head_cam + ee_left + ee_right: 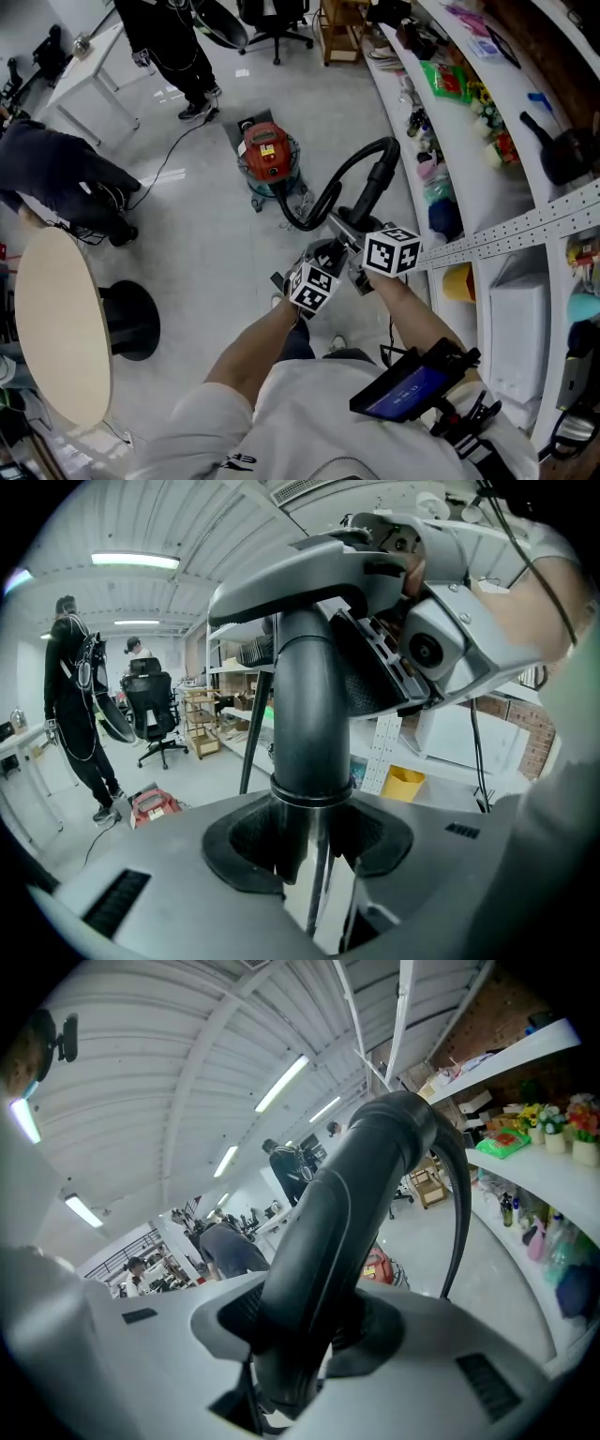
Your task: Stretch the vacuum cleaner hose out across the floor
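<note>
Vacuum hose [317,204], one, is pinched by jaws of left gripper [309,841] and right gripper [298,1335].

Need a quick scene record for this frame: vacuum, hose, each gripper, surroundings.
vacuum cleaner: red canister, standing on the floor ahead of the person
hose: black, arched in a loop from canister to handle; not yet stretched out
left gripper: closed on the wand tube
right gripper: closed on the curved handle
surroundings: shelving at right, round table at left
</note>
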`<state>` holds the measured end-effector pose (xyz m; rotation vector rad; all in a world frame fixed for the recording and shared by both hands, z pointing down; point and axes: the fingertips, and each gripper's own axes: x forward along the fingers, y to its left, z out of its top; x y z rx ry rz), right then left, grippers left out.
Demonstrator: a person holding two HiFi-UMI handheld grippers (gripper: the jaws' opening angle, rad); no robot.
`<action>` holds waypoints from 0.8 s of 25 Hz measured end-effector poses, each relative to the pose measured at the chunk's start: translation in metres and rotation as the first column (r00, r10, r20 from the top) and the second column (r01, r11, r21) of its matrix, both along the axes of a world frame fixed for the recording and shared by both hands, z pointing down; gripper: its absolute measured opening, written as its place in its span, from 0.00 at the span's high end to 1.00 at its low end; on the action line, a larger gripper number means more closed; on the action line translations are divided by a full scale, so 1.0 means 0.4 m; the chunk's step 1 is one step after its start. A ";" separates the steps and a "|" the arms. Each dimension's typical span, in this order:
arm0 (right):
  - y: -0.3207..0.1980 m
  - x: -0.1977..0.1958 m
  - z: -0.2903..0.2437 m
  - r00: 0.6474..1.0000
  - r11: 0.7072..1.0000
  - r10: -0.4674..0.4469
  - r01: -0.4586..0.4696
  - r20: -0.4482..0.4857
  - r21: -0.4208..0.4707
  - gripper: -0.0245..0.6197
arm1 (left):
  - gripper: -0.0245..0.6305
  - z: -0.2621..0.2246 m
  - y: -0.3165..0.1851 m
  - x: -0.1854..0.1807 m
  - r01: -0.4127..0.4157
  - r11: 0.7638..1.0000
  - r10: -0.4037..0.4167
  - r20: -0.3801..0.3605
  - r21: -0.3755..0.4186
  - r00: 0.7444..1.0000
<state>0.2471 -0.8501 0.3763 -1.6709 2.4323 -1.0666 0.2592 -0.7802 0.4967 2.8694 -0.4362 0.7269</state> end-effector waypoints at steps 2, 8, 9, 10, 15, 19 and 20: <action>0.060 0.011 -0.002 1.000 1.000 -0.017 0.017 0.007 0.000 0.73 | 0.75 -0.001 0.061 0.013 0.019 1.000 -0.019 0.000 0.000 1.000; 0.235 0.006 -0.015 0.997 0.997 -0.069 0.068 0.017 0.022 0.73 | 0.75 -0.006 0.231 0.023 0.074 0.997 -0.074 0.010 -0.002 0.997; 0.263 0.003 -0.016 0.997 0.997 -0.075 0.074 0.017 0.025 0.73 | 0.75 -0.006 0.259 0.021 0.079 0.997 -0.079 0.015 -0.003 0.997; 0.290 -0.001 -0.016 0.997 0.997 -0.079 0.078 0.017 0.026 0.73 | 0.75 -0.005 0.286 0.019 0.082 0.997 -0.082 0.018 -0.005 0.996; 0.416 -0.017 0.002 0.997 0.997 -0.080 0.080 0.023 0.018 0.74 | 0.75 0.012 0.417 0.004 0.078 0.997 -0.077 0.027 -0.019 0.997; 0.503 -0.032 0.003 0.997 0.997 -0.071 0.071 0.020 0.024 0.74 | 0.75 0.013 0.506 -0.010 0.061 0.998 -0.061 0.019 -0.014 0.998; 0.525 -0.041 0.000 0.997 0.997 -0.072 0.071 0.014 0.028 0.74 | 0.75 0.012 0.526 -0.016 0.060 0.998 -0.060 0.016 -0.010 0.998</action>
